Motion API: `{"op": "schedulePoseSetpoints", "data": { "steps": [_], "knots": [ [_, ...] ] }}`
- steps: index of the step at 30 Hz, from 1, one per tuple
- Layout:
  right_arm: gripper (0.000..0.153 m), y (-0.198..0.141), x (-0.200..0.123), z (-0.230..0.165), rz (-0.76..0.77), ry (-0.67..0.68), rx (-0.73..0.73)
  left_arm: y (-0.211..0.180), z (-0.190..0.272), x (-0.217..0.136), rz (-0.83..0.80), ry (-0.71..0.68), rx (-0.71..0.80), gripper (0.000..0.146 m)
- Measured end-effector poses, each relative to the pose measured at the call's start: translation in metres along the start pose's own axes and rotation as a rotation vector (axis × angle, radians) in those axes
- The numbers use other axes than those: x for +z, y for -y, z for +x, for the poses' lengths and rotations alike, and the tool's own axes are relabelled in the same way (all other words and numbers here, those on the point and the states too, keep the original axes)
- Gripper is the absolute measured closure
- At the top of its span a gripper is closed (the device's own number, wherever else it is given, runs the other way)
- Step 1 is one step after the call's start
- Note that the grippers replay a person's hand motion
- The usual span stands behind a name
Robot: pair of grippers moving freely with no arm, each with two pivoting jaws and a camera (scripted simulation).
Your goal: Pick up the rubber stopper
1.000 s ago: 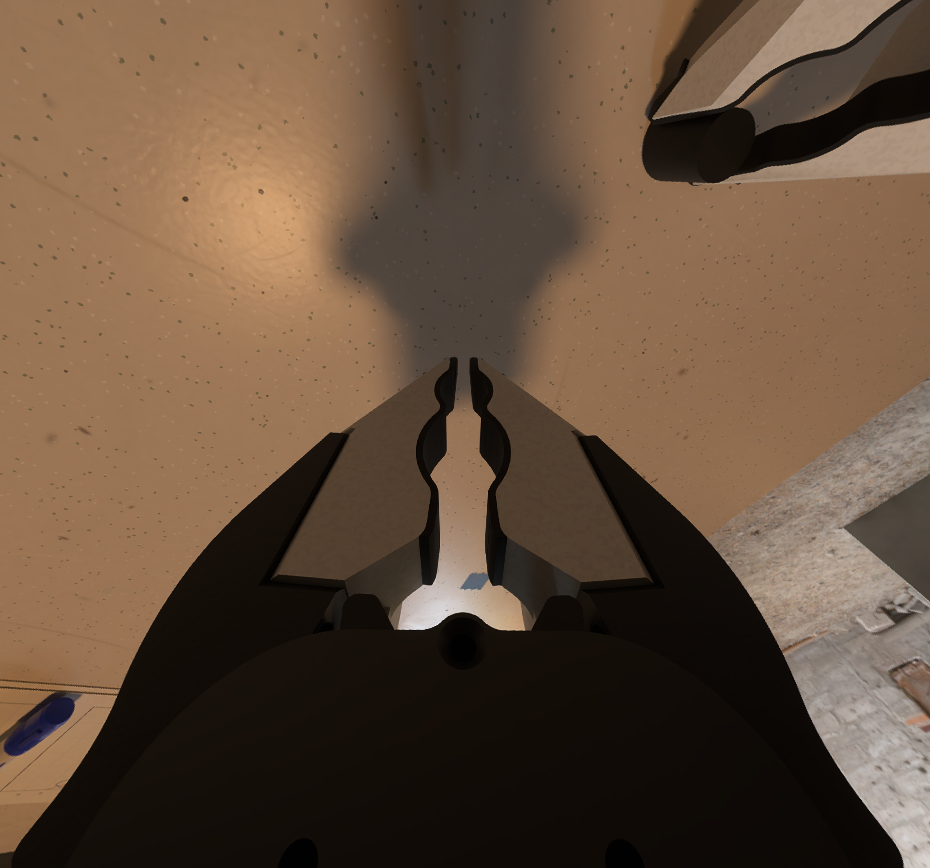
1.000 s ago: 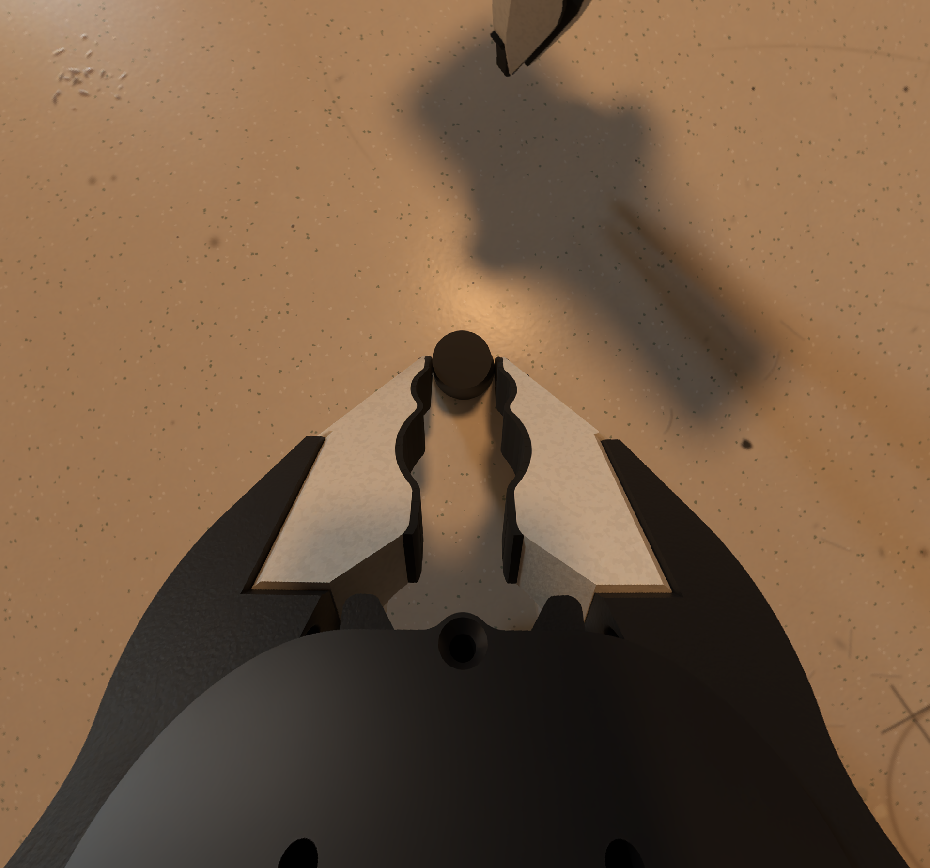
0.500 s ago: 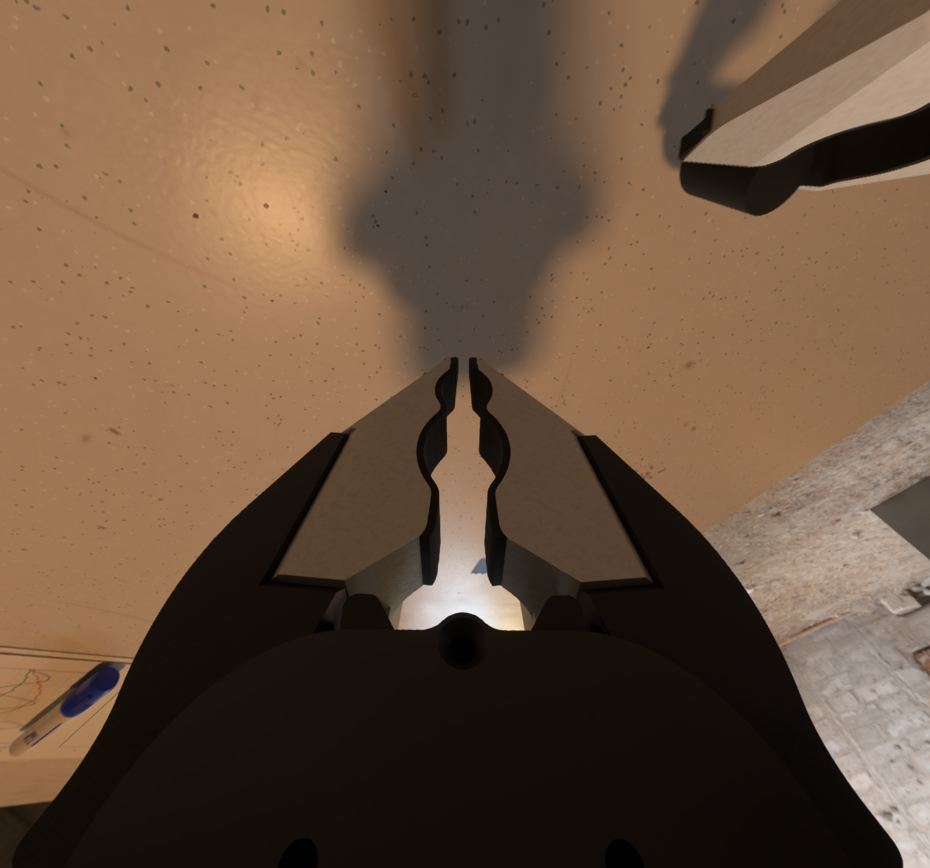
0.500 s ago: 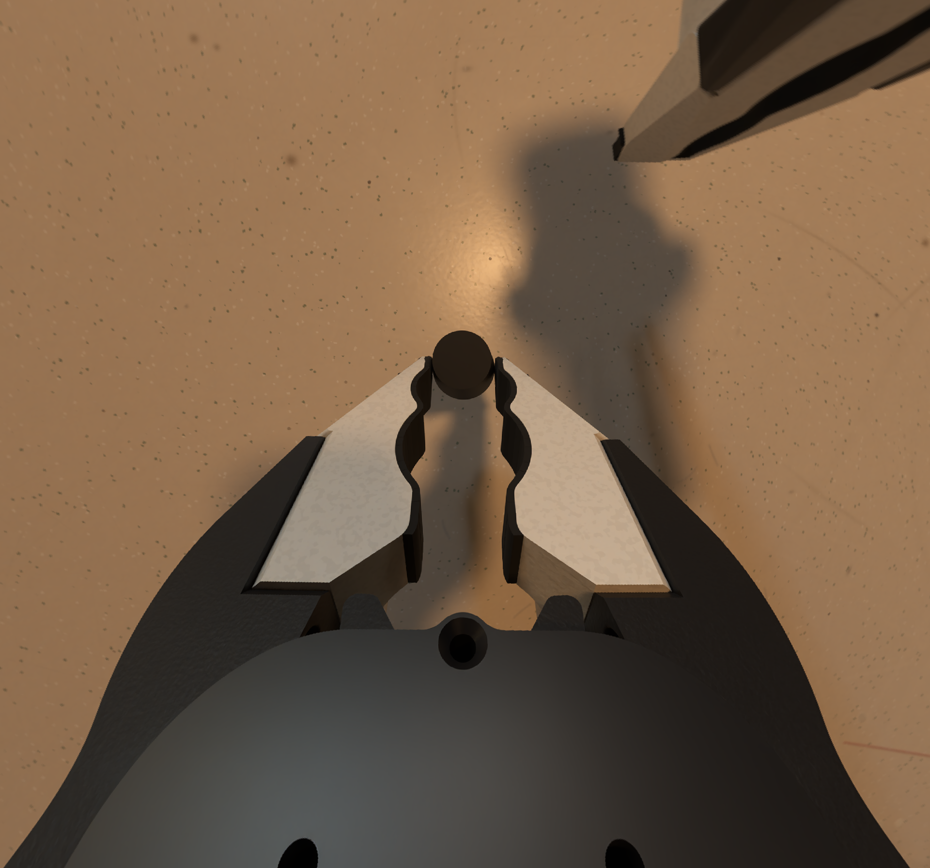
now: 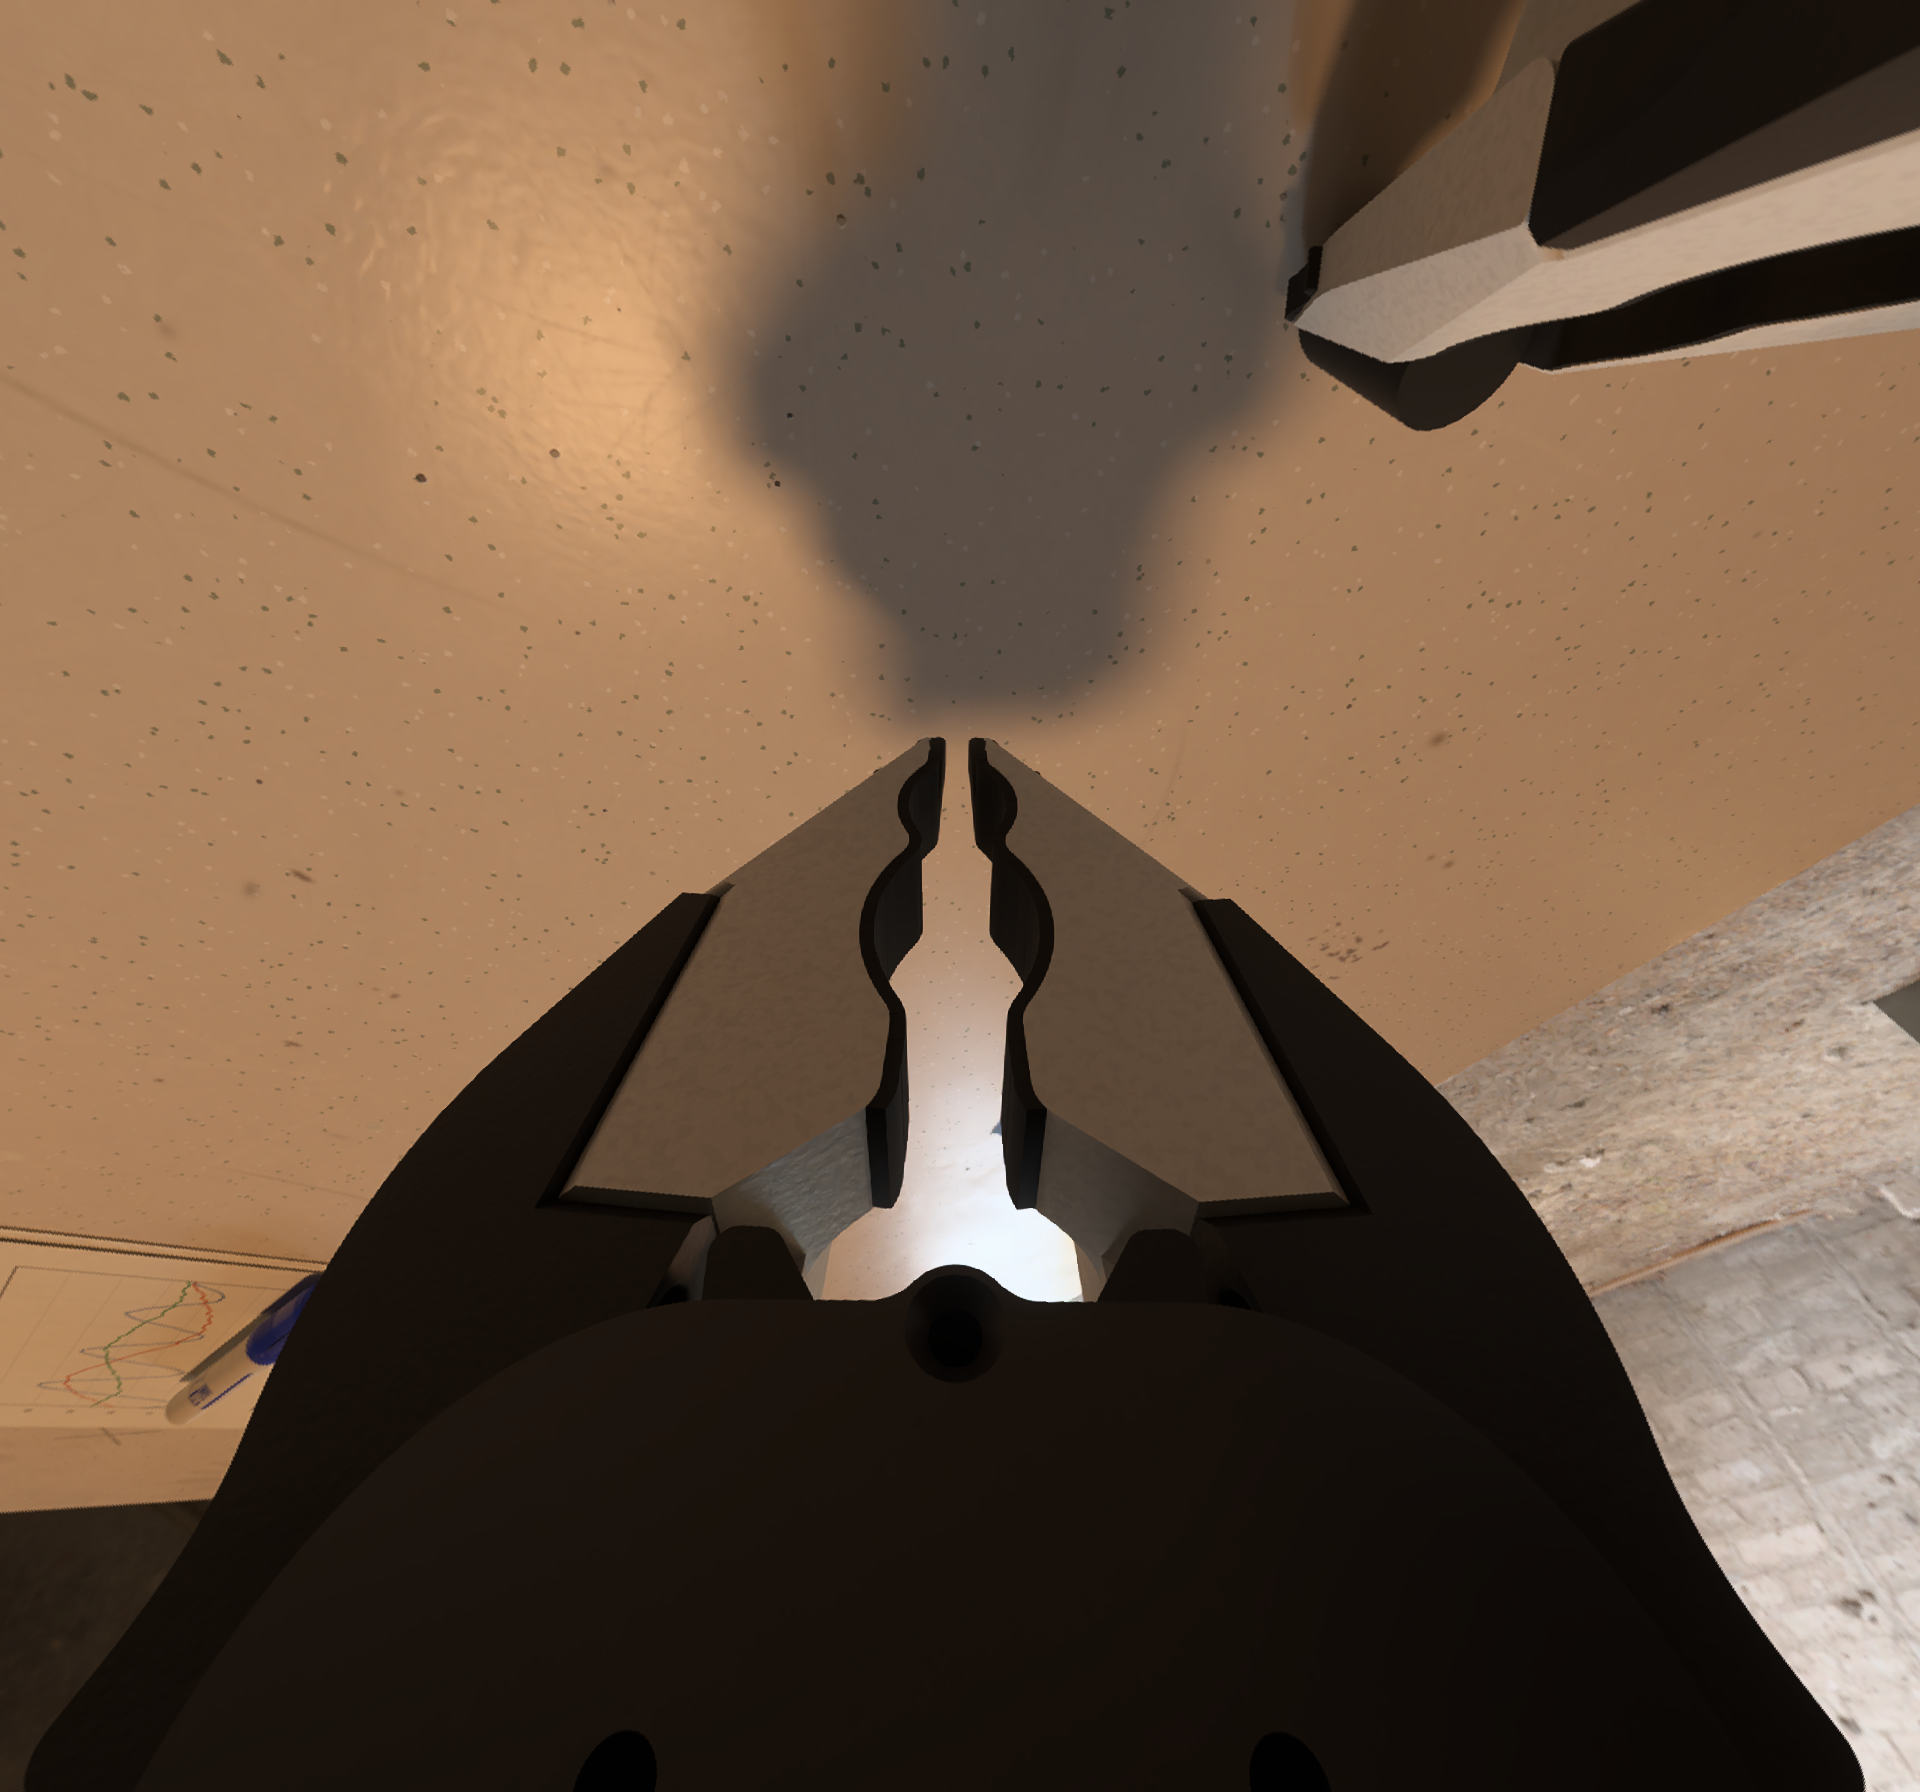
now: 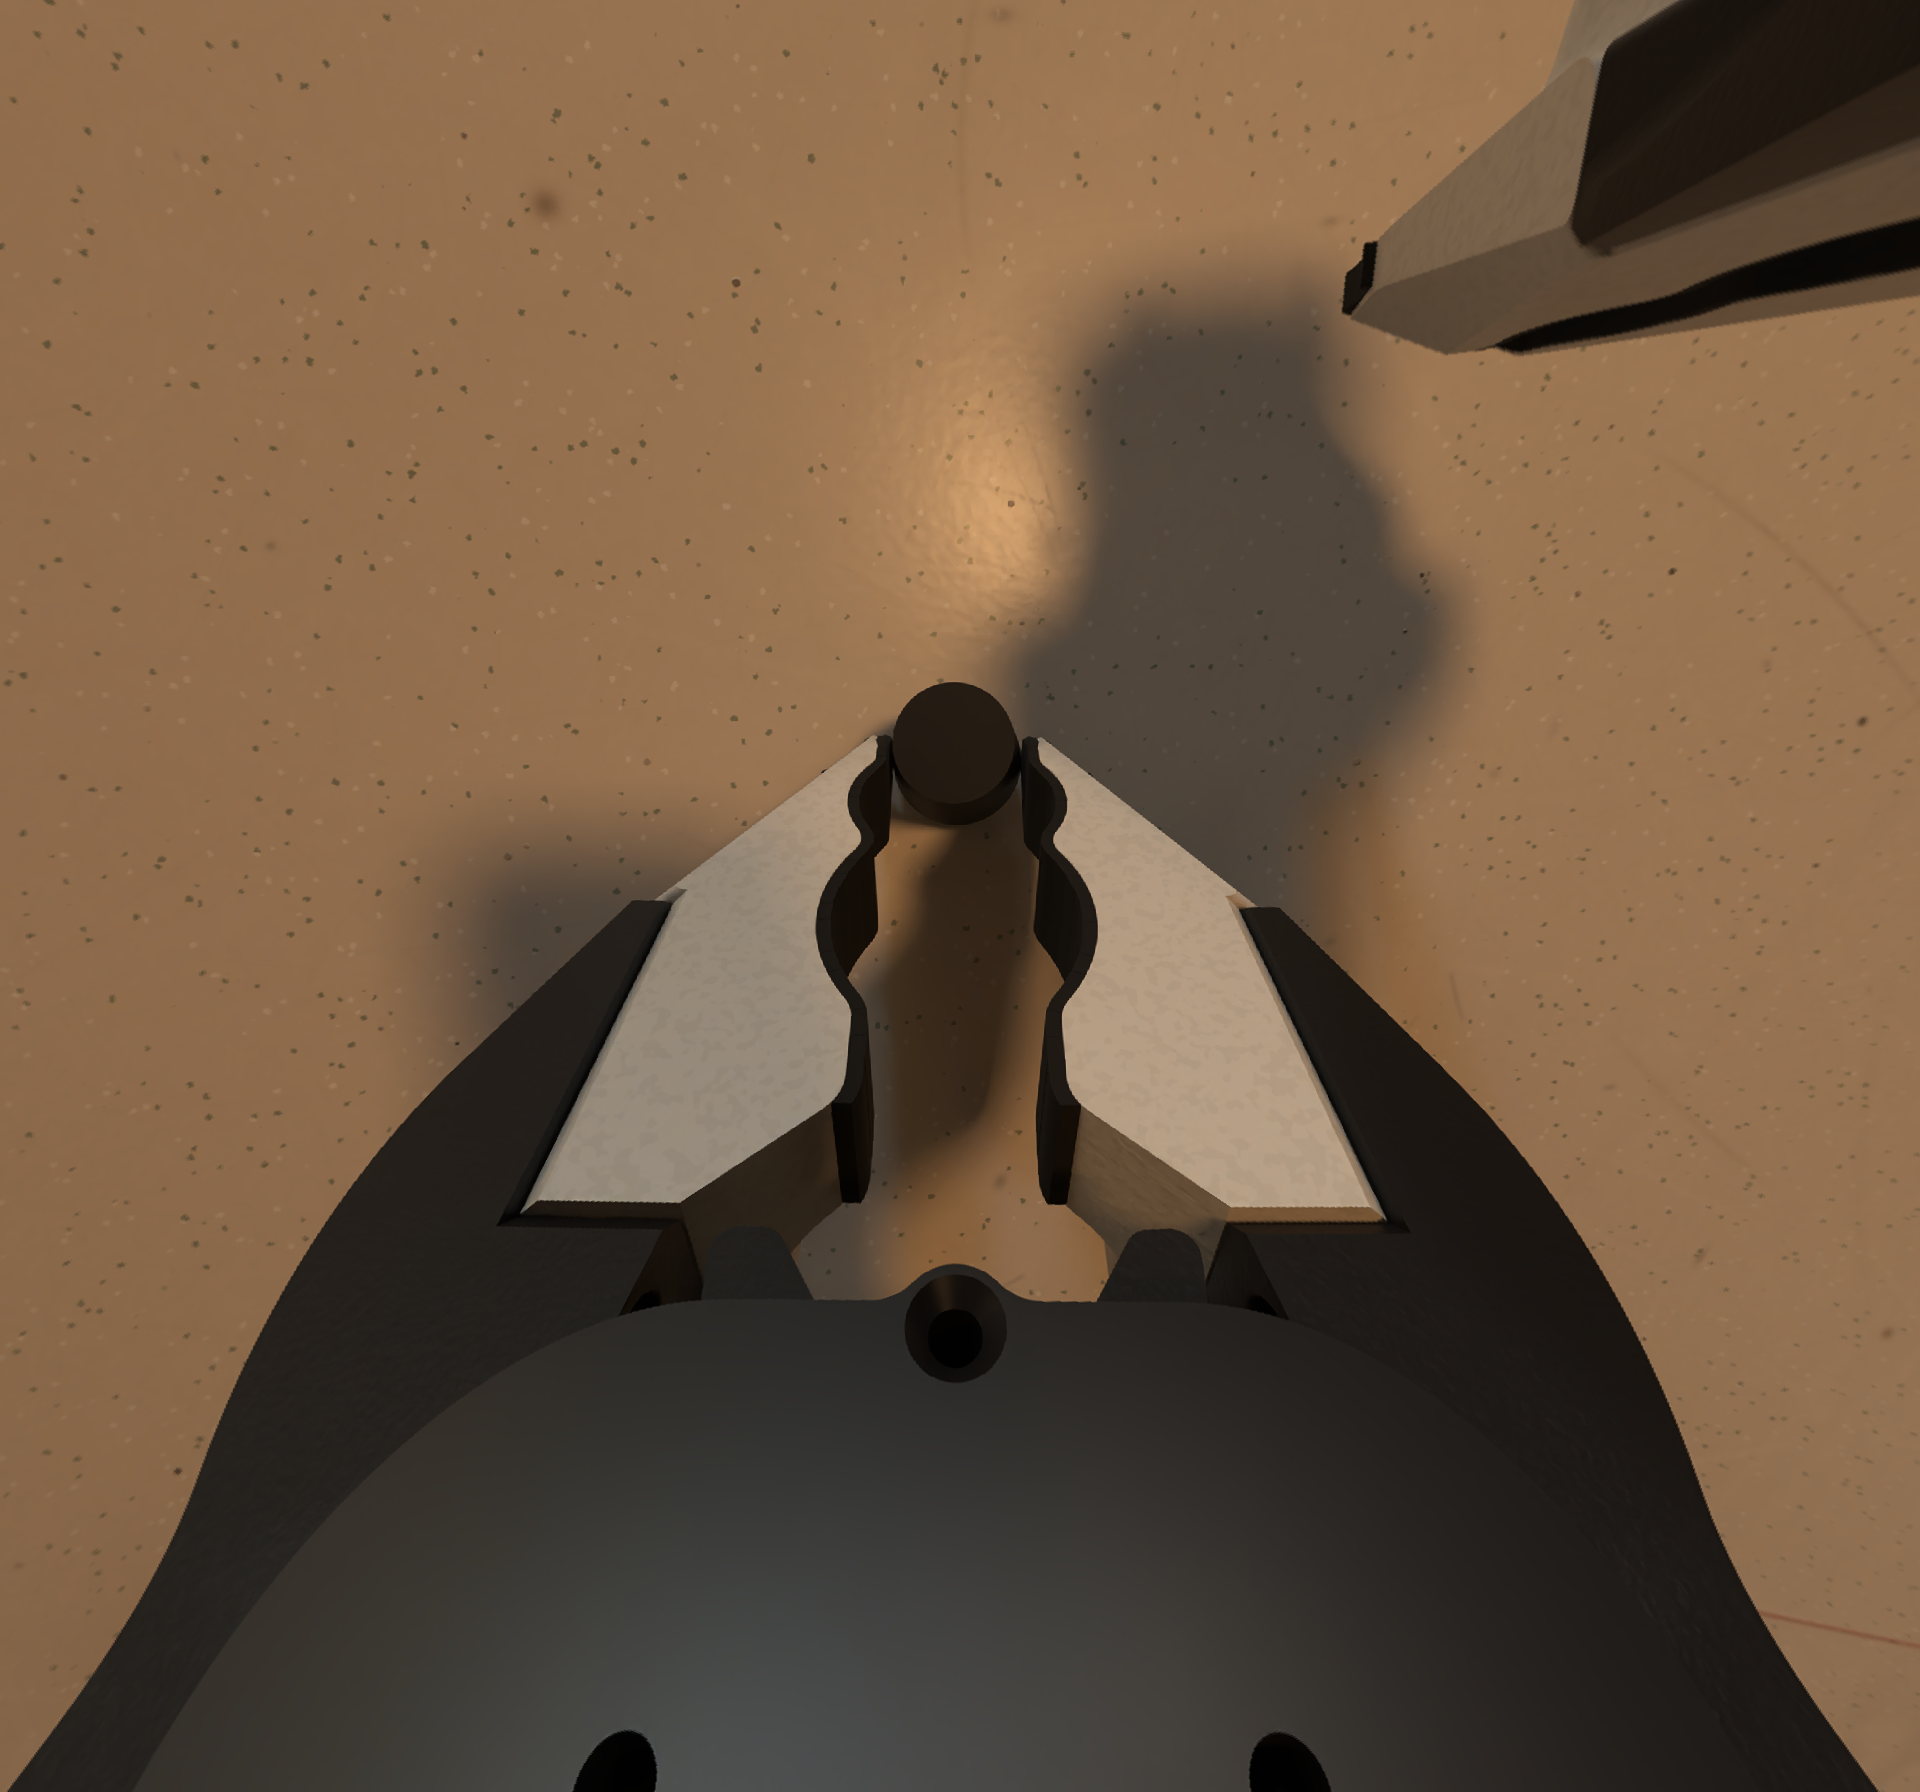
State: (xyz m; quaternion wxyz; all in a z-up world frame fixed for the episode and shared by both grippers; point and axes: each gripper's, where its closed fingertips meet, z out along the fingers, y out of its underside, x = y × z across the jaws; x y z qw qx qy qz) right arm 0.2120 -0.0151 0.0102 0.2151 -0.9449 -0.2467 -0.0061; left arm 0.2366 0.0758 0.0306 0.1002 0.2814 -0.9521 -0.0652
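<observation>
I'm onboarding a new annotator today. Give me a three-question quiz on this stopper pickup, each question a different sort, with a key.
1. True or false: the right hand-held gripper is shut on the rubber stopper.
2. Multiple choice: between the tips of the left hand-held gripper there is A) the stopper, B) nothing, C) a pen.
3. Fill in: in the left wrist view, a blue marker lies at the lower ____ edge.

Key: 1 true; 2 B; 3 left.
</observation>
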Motion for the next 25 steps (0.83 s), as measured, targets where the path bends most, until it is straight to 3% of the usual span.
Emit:
{"op": "schedulePoseSetpoints", "data": {
  "steps": [11,25],
  "knots": [
    [0.128,0.016,-0.016,-0.006,0.109,-0.055,-0.011,0.001,0.0,-0.001,-0.021,0.02,0.004,0.142],
    [0.128,0.022,0.009,-0.002,0.211,-0.055,0.15,-0.002,-0.002,0.004,-0.046,0.027,-0.002,0.139]
  ]
}}
